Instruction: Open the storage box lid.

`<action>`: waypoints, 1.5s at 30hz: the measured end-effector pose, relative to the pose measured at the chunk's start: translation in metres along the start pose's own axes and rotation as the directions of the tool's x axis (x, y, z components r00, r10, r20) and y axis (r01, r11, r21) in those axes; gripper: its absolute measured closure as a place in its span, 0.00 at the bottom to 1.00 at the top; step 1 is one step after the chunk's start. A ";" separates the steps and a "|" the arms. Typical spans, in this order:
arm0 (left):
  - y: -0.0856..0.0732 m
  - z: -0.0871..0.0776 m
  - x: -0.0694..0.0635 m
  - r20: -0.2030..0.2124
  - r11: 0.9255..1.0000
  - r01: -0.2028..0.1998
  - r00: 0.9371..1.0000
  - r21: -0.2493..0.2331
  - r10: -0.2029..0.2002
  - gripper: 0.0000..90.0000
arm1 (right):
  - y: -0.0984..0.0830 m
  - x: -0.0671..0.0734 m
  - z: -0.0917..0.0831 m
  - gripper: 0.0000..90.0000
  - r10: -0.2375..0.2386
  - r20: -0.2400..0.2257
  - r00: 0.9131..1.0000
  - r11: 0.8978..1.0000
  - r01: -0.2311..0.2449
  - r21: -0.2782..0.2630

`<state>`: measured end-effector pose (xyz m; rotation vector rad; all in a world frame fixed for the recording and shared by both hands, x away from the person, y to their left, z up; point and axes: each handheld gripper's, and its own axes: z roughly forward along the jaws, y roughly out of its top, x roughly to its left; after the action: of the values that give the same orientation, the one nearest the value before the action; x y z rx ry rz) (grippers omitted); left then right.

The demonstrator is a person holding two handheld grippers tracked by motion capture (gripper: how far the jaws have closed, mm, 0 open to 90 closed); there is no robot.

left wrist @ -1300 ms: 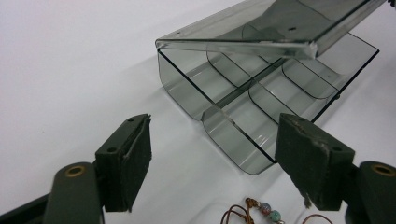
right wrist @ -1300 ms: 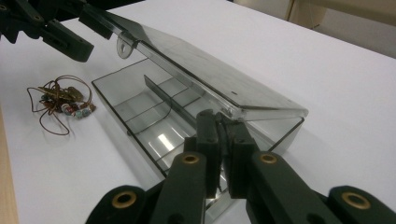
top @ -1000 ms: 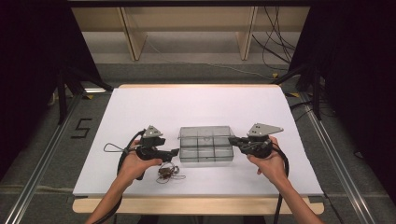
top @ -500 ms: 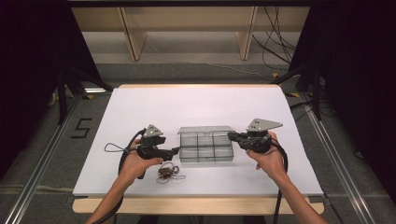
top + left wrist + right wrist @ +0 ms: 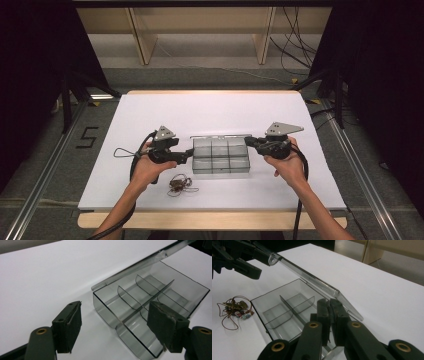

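Box (image 5: 221, 155) unmoved: my right gripper (image 5: 329, 315) pinches its wall, left gripper (image 5: 117, 322) gapes beside; necklace (image 5: 235, 308) nearby.

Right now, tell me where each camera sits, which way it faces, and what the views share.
High view: above the person's table edge, looking forward and down; both forearms, left gripper and right gripper flank the clear compartment box.
Left gripper view: on the left gripper, looking along open jaws at the box.
Right gripper view: on the right gripper, jaws shut at the box's near end.
Shared: the box; high and right gripper views share the beaded necklace.
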<state>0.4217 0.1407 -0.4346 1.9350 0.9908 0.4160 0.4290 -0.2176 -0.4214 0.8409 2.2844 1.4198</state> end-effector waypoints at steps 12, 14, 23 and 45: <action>0.015 0.018 0.002 0.017 0.999 -0.025 1.000 -0.047 0.026 0.33 | 0.006 -0.004 0.006 0.96 0.014 -0.013 1.000 1.000 -0.014 0.008; 0.017 0.020 0.006 0.021 0.998 -0.046 0.999 -0.041 0.046 0.34 | 0.006 -0.006 0.007 0.96 -0.007 0.003 1.000 1.000 0.007 -0.006; 0.018 0.026 0.009 0.024 0.998 -0.030 0.999 -0.052 0.032 0.38 | 0.005 -0.009 0.008 0.96 0.037 0.004 0.999 0.999 -0.037 -0.002; 0.017 0.047 0.016 0.059 0.998 -0.048 0.997 -0.052 0.051 0.48 | 0.009 -0.016 0.014 0.96 0.044 0.003 0.999 0.999 -0.044 -0.006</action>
<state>0.4689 0.1216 -0.4470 1.9189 0.8872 0.4049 0.4514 -0.2149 -0.4205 0.8959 2.2716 1.4426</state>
